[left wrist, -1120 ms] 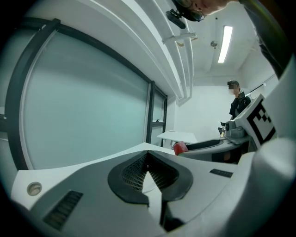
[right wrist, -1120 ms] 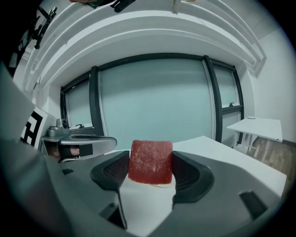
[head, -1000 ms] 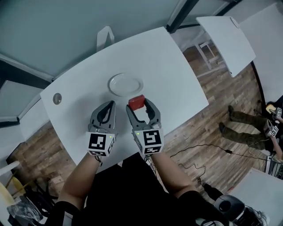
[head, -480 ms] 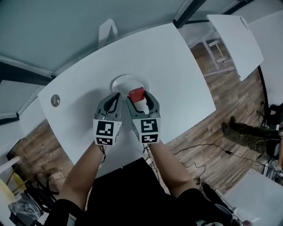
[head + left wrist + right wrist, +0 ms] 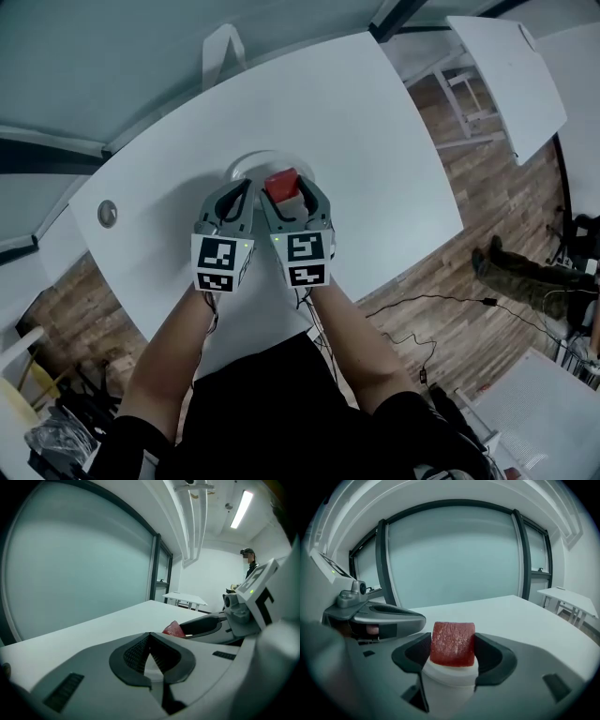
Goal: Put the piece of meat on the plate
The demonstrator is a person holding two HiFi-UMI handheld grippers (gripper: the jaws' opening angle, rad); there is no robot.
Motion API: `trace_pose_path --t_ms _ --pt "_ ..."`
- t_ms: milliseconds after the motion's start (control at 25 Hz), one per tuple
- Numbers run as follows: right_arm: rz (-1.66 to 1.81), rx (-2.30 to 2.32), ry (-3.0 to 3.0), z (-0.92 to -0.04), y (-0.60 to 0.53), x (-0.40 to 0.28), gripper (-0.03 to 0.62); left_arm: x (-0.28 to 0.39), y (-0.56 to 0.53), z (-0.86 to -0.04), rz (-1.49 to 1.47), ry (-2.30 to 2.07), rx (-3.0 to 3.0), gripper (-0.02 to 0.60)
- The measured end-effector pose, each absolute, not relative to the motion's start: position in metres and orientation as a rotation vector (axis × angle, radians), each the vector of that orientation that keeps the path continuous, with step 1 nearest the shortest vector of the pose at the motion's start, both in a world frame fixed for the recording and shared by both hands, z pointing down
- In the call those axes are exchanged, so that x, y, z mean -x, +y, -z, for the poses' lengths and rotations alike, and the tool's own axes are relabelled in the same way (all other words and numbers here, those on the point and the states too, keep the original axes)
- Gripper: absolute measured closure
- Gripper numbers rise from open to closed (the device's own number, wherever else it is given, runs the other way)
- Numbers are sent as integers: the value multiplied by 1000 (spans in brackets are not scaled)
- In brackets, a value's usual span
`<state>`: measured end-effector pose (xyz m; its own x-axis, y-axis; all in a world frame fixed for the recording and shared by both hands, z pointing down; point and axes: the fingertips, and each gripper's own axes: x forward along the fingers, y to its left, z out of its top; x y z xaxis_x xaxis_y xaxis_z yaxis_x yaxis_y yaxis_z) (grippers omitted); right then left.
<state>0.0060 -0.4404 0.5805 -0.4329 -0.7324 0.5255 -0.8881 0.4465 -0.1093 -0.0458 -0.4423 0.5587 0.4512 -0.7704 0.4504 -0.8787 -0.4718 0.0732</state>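
A red piece of meat (image 5: 280,184) (image 5: 453,643) (image 5: 174,630) is clamped between the jaws of my right gripper (image 5: 283,188) (image 5: 453,654), held over the near right part of the white plate (image 5: 246,167) (image 5: 449,678). My left gripper (image 5: 237,197) (image 5: 150,652) sits close beside it on the left, its jaws shut with nothing between them, over the plate's near left edge. The plate is mostly hidden under both grippers in the head view.
The white table (image 5: 375,150) carries a round grommet (image 5: 107,214) at its far left. A white chair back (image 5: 220,47) stands behind the table. More white tables (image 5: 506,66) and wood floor (image 5: 469,197) lie to the right. A person (image 5: 247,564) stands far off.
Both grippers have moved forward over the table, carrying the meat from short of the plate to above it. The left gripper has drawn close beside the right one.
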Motion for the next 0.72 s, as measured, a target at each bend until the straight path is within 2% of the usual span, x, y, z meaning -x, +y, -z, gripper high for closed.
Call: trace_pose_path --t_ms 720 --pt "-549 -1278 -2163 -607 -453 1 304 50 -455 -578 -535 -1421 -2367 578"
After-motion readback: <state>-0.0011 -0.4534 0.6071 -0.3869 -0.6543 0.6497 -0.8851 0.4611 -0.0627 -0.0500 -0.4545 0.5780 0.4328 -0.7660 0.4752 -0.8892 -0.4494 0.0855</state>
